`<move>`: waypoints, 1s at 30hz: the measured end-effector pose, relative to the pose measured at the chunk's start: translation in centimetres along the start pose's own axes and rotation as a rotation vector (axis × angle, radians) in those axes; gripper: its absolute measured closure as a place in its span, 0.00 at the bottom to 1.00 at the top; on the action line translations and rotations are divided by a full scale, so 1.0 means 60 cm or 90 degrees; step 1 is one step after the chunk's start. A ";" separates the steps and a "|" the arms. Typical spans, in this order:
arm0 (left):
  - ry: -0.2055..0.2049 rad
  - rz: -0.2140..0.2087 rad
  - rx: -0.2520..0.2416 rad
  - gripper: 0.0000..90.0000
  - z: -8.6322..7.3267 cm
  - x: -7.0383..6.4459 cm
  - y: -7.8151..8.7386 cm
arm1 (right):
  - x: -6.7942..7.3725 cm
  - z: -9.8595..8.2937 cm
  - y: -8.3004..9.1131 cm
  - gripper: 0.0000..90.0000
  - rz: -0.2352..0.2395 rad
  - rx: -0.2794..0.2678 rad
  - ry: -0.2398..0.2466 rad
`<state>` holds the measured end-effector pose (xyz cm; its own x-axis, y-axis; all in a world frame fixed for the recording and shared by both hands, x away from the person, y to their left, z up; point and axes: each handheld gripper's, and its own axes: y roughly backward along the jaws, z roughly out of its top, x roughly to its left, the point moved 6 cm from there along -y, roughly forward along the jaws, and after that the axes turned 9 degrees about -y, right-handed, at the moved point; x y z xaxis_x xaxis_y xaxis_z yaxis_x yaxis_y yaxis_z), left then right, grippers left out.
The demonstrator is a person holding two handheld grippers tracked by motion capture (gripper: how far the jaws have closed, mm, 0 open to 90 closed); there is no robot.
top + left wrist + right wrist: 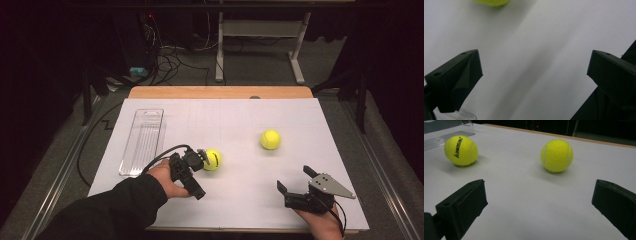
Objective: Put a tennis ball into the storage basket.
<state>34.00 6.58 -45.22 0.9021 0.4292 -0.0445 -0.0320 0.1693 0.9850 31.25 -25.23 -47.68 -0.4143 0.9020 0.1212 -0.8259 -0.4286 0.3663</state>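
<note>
Two yellow tennis balls lie on the white sheet. The nearer ball [212, 159] [461, 150], printed with black lettering, rests just right of my left gripper [192, 170], which is open and tilted down at the sheet. In the left gripper view its jaws [534, 62] stand wide apart over bare sheet, with that ball [492, 2] cut off by the top edge. The second ball [270, 139] [557, 155] lies farther right. My right gripper [295, 178] [539, 192] is open near the front right, low over the table, facing both balls with nothing between its fingers.
A clear plastic tray [142, 142] [439, 132] lies lengthwise on the left of the white sheet [235, 200]; its corner [456, 115] shows under the left jaw. The wooden table edge [220, 92] runs along the back. Beyond it are cables and a desk frame on the floor.
</note>
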 end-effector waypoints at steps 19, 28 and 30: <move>0.016 0.013 0.001 0.01 0.080 0.055 0.016 | -0.002 0.002 0.003 0.00 0.000 -0.003 -0.002; 0.046 0.003 -0.006 0.01 0.103 0.086 -0.007 | -0.003 0.001 0.003 0.00 0.001 -0.003 -0.002; 0.056 0.000 -0.008 0.01 0.107 0.090 -0.014 | -0.003 0.001 0.003 0.00 0.001 -0.003 -0.003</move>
<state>41.66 3.05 -45.25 0.8607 0.5056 -0.0601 -0.0370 0.1799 0.9830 31.22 -25.46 -47.57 -0.4144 0.9014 0.1259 -0.8272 -0.4307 0.3610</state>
